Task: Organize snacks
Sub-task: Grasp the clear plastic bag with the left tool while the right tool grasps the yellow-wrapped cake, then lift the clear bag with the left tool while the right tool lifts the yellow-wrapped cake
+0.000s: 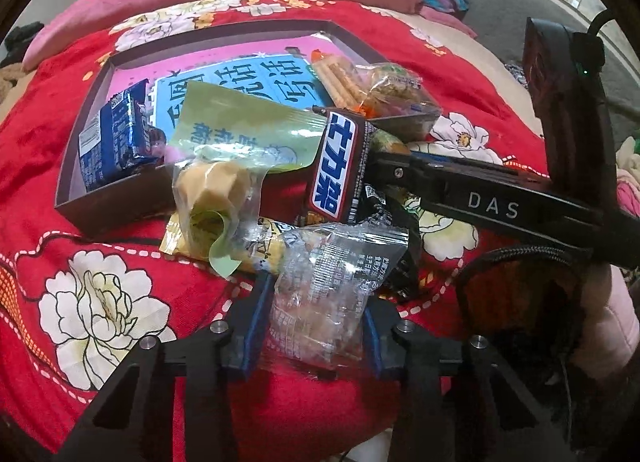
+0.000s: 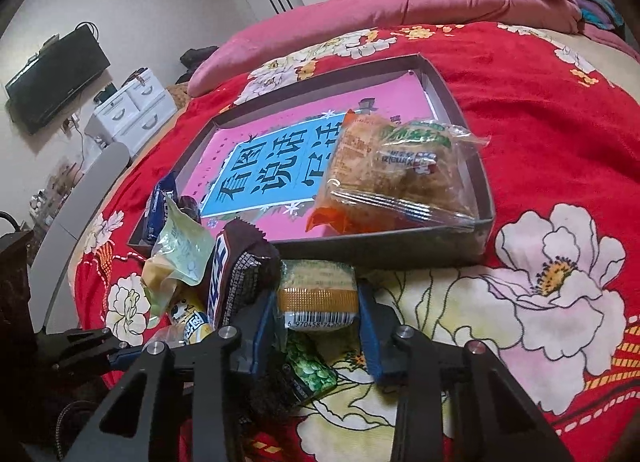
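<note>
Sitting on the red floral blanket [image 2: 540, 109] is a shallow grey box [image 2: 444, 89] with a pink and blue printed sheet [image 2: 280, 157] lying flat on its floor. Inside it, at the right end, a clear bag of golden biscuits [image 2: 400, 177] leans against the near wall, with a pack of wafer sticks [image 1: 336, 79] tucked behind it; at the left end a blue packet [image 1: 116, 133] stands propped in the corner. Just outside the box's near wall the loose snacks are heaped together: a pale green pouch [image 1: 244, 133] draped over the rim, a bagged yellow cake [image 1: 212, 189] under it, a brown chocolate bar [image 1: 340, 165] and a yellow packet [image 1: 256, 246] mostly buried. The left gripper [image 1: 316, 318] has its blue pads on either side of a crinkled clear packet [image 1: 328, 282] and seems to pinch it, though the wrapper hides the contact points. The right gripper [image 2: 318, 314] is spread around a small green and orange pack [image 2: 318, 290]; a gap shows at the right pad, so it is not yet clamped. Below it a green-pea packet [image 2: 310, 370] is half hidden by the gripper frame. Print on most wrappers is too warped to read, and the heap's lowest layer cannot be sorted out.
</note>
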{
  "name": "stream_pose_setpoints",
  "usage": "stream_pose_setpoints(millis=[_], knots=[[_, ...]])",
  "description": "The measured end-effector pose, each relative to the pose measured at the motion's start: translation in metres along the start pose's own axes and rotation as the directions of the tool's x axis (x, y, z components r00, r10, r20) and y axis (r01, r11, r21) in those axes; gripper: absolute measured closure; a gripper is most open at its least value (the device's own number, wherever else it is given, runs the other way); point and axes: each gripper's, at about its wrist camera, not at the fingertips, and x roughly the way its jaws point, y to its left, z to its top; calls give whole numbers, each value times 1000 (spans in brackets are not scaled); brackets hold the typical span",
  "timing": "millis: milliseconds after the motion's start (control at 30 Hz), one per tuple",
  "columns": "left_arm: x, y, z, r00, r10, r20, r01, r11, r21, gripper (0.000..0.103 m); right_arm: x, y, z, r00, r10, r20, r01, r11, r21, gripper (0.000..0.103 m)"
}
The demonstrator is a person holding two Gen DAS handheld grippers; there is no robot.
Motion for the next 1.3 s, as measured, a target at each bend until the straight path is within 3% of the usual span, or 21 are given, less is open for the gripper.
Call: stream_pose_setpoints(millis=[400, 633, 1300], knots=[[-8, 9, -2, 997, -72, 16, 73, 997, -16, 68, -2, 0, 0, 999, -44, -6, 44, 999, 9, 66], [-17, 16, -1, 994, -101, 53, 104, 993, -61, 69, -13, 8, 2, 993, -110, -38, 108, 993, -53, 66], [-35, 19, 14, 993, -76, 87, 84, 992, -96, 69, -15, 23, 27, 979, -174, -109, 163, 981, -102, 66]])
